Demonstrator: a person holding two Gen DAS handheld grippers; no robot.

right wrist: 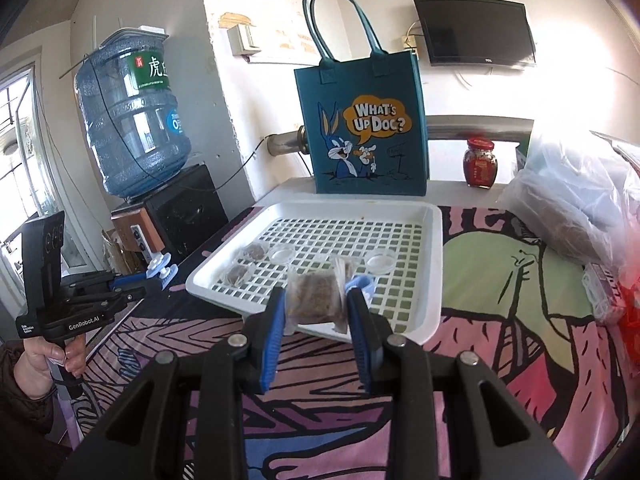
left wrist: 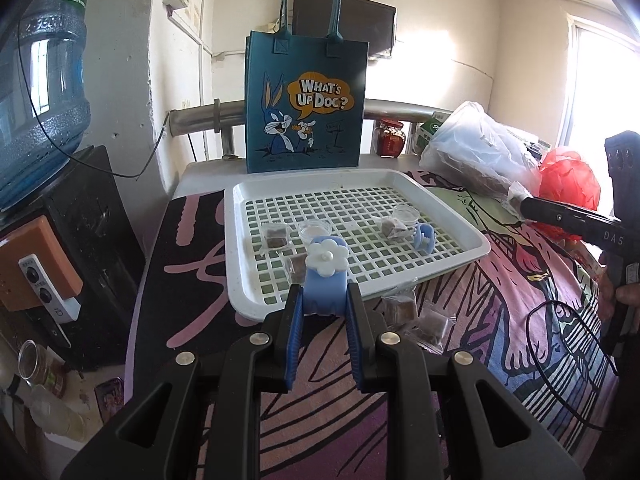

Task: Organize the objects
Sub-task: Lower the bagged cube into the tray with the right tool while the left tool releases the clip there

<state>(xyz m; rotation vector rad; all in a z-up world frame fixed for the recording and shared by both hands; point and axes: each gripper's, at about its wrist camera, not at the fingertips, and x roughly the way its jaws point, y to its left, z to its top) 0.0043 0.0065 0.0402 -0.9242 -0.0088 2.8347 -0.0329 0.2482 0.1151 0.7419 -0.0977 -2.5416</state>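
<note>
The left tool (left wrist: 323, 300) is closed tight on a blue hair clip (left wrist: 323, 294) topped with a white flower, its 2 blue pads pressing the clip's sides just above the near rim of the white slotted tray (left wrist: 472, 246). The right tool (right wrist: 316, 308) stands a little wider, clamped on a clear packet of brown dried matter (right wrist: 314, 298), also at the tray's near edge. A hand (right wrist: 42, 356) grips the left tool's handle in the right wrist view.

Inside the tray lie 3 more brown packets, 1 at the left (left wrist: 276, 236), 1 near the front left (left wrist: 297, 264) and 1 toward the right (left wrist: 391, 226), along with 2 small clear dishes, 1 left of centre (left wrist: 314, 229) and 1 to the right (left wrist: 406, 214), and a second blue clip (left wrist: 423, 238) at the tray's right. 2 further packets (left wrist: 416, 316) rest on the cloth just off the tray's near right corner.

The tray sits on a worktop covered with a pink, black and green cartoon-print cloth (right wrist: 500, 272). Directly behind the tray stands a teal tote bag (right wrist: 360, 128) printed "What's Up Doc?". To the right of the bag are a red-lidded jar (right wrist: 481, 162) and crumpled plastic bags (right wrist: 580, 200); to its left, a large blue water jug (right wrist: 132, 120) sits on a dispenser. A dark television (right wrist: 476, 32) hangs on the wall above.
</note>
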